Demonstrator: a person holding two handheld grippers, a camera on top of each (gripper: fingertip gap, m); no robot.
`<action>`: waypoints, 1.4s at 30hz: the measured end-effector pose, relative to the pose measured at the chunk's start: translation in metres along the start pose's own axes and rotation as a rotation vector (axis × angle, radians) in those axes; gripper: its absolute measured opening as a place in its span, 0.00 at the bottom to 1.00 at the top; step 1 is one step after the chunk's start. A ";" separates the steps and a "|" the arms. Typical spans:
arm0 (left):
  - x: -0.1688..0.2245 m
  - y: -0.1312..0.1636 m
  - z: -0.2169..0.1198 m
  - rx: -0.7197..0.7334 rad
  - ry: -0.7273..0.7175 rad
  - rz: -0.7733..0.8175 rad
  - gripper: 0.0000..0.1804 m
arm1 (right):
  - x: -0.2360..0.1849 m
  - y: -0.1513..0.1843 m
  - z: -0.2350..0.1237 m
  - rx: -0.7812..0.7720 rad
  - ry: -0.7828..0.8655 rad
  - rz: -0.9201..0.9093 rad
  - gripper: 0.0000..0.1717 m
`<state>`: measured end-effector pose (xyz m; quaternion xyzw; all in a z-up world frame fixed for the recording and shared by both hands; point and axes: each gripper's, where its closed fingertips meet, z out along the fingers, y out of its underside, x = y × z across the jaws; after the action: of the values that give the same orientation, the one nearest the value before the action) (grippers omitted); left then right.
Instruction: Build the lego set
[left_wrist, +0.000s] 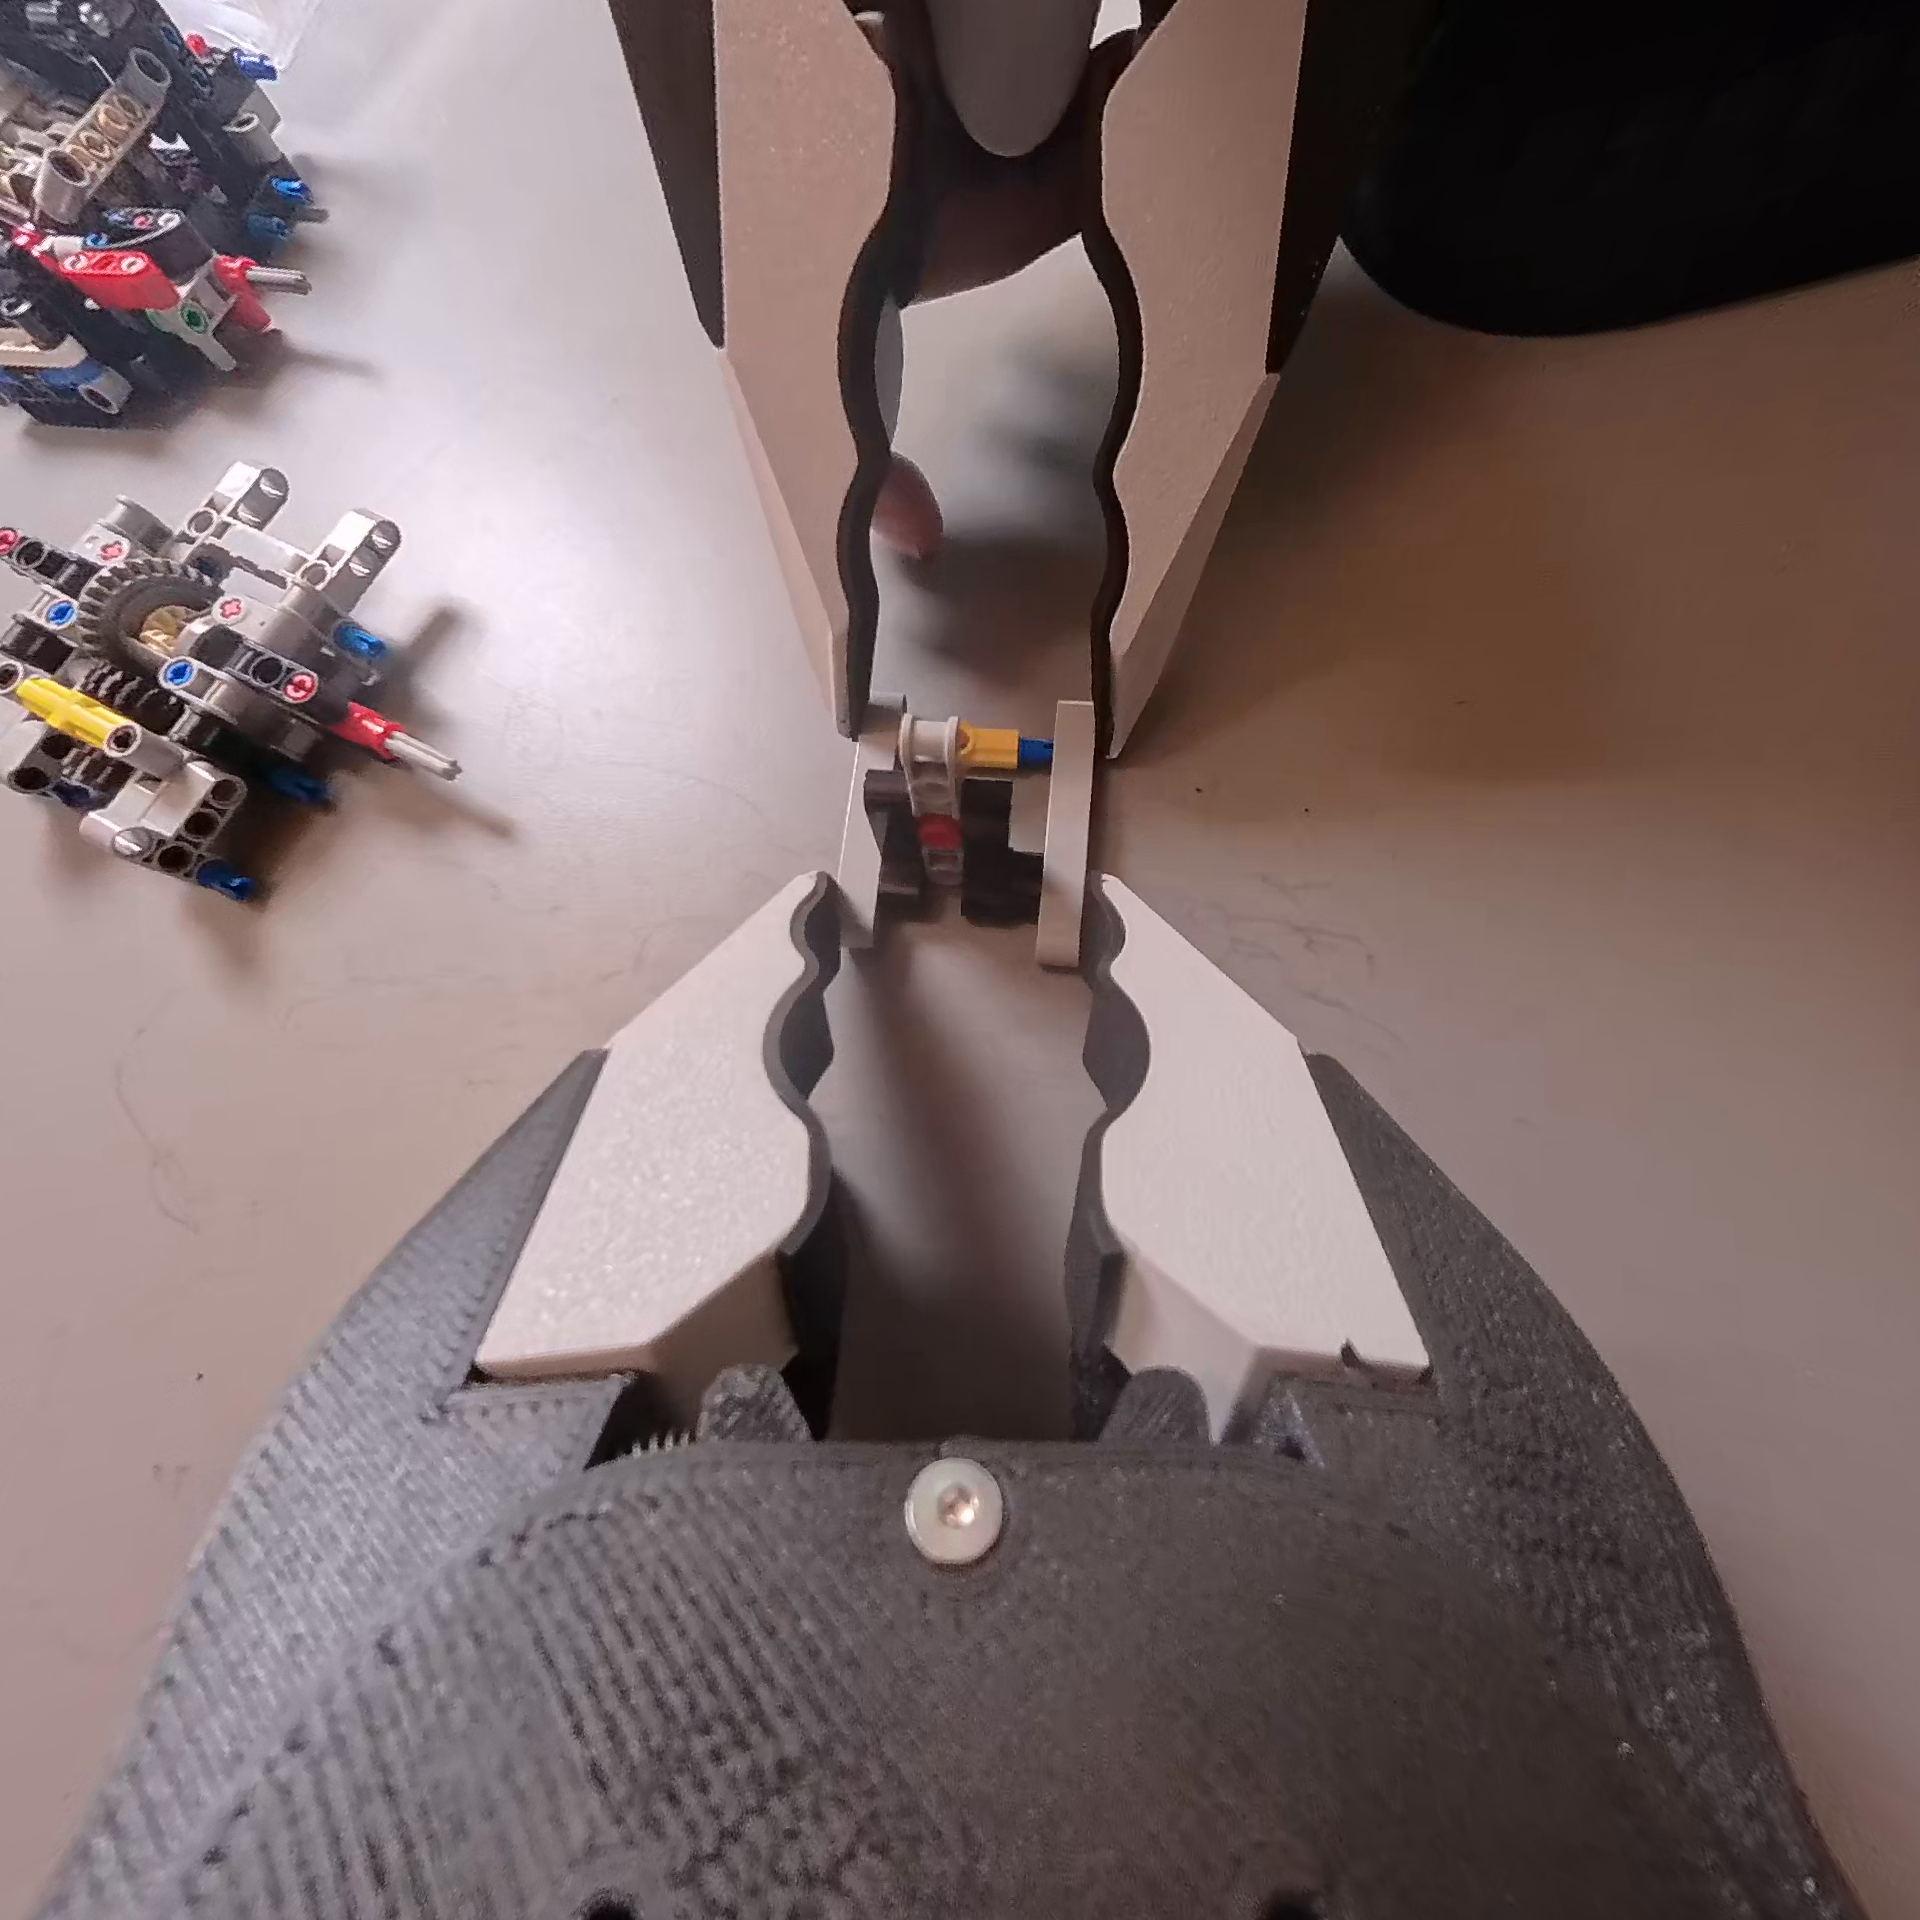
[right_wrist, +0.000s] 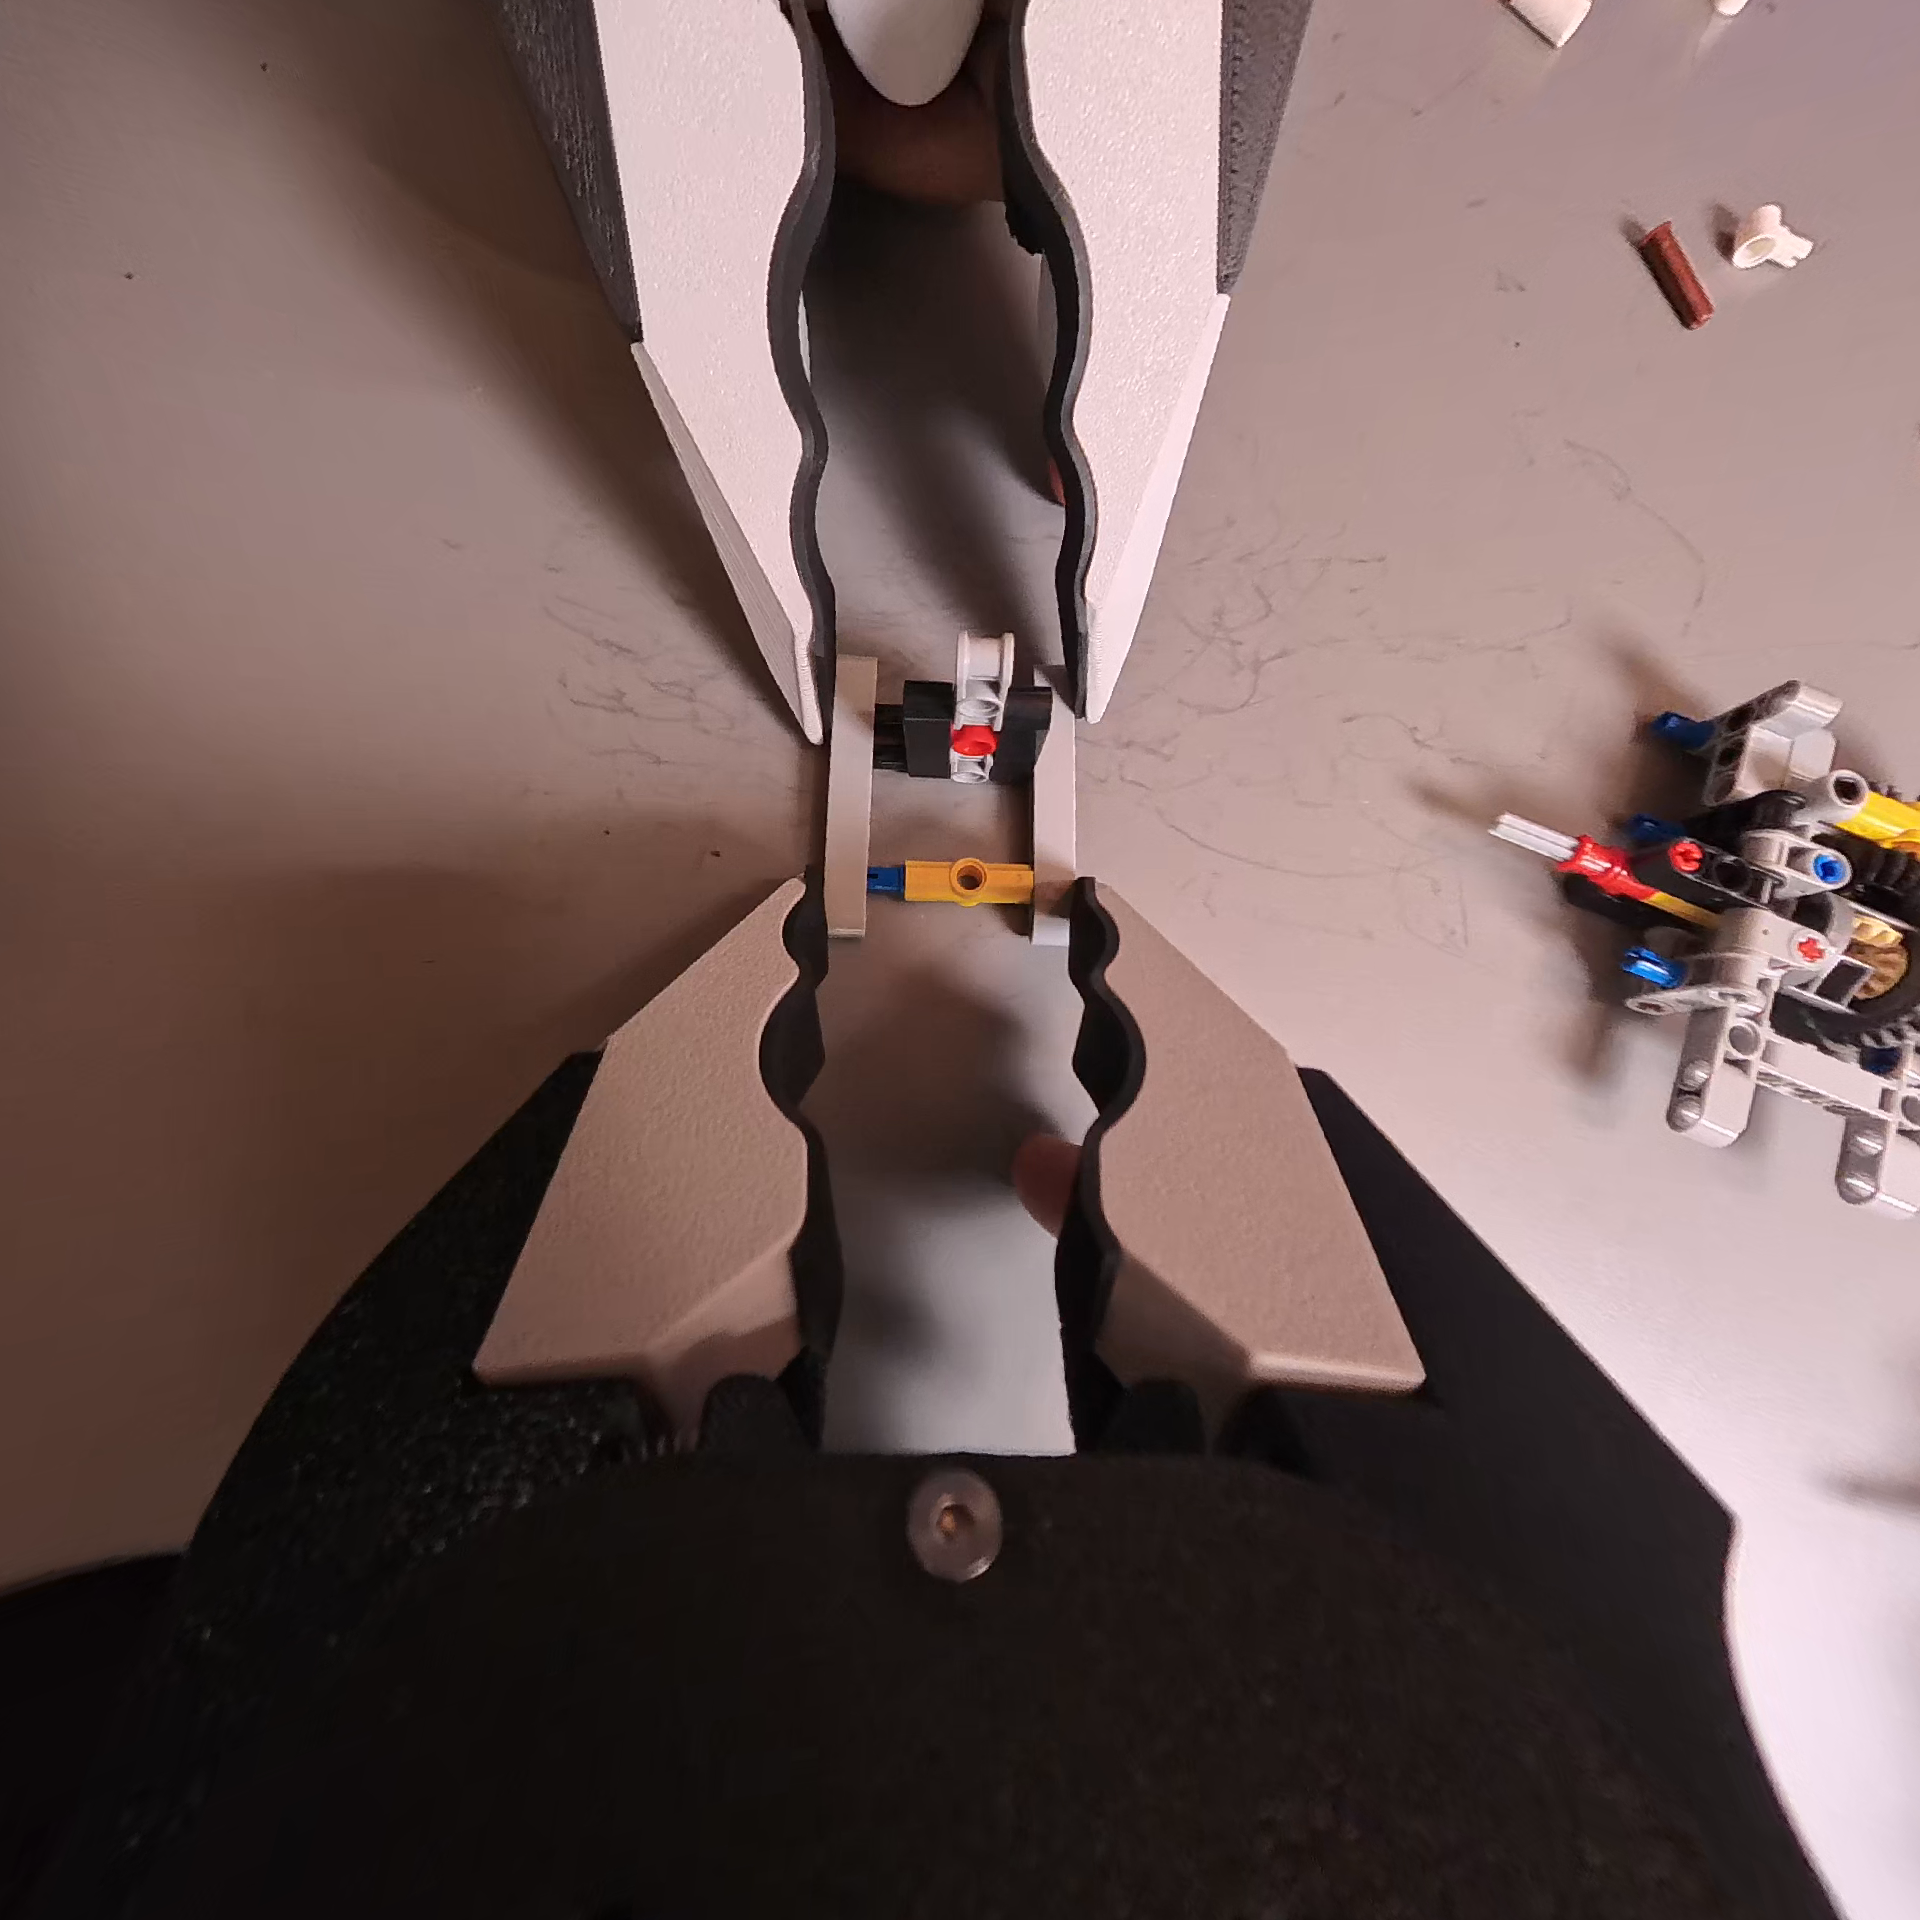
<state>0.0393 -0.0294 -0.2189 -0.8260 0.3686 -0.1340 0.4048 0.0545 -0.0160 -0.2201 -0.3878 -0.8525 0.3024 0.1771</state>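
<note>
A small toy-brick frame (left_wrist: 940, 821) hangs between my two grippers, which face each other tip to tip. It has two grey side beams (left_wrist: 1070, 831), black blocks, a light grey connector with a red pin, and a yellow connector (left_wrist: 987, 746) on a blue pin. My left gripper (left_wrist: 966, 904) presses its pads on the outer faces of both beams at the near end. My right gripper (right_wrist: 945, 914) presses on the same two beams (right_wrist: 847, 800) at the end with the yellow connector (right_wrist: 966, 878). Each view shows the other gripper opposite, the right one (left_wrist: 982, 722) and the left one (right_wrist: 951, 696).
A larger brick assembly with a gear (left_wrist: 177, 665) lies on the beige table (left_wrist: 1507, 935), also in the right wrist view (right_wrist: 1787, 935). Another brick pile (left_wrist: 114, 229) sits far left. A brown rod (right_wrist: 1675, 275) and a small white connector (right_wrist: 1766, 244) lie apart. A dark mass (left_wrist: 1621, 156) is at the upper right. The grippers are tip to tip, or close to it.
</note>
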 end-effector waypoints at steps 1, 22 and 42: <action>0.000 0.000 0.000 0.000 -0.001 0.000 0.26 | 0.000 0.000 0.000 0.000 -0.001 0.002 0.27; 0.004 0.000 -0.002 0.005 0.059 -0.022 0.25 | -0.003 -0.003 0.000 0.016 -0.030 0.037 0.24; 0.006 0.002 -0.002 -0.009 0.048 0.034 0.22 | -0.007 -0.003 0.001 -0.003 -0.005 0.042 0.23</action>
<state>0.0414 -0.0361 -0.2193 -0.8180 0.3931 -0.1452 0.3940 0.0572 -0.0235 -0.2196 -0.4053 -0.8451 0.3056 0.1679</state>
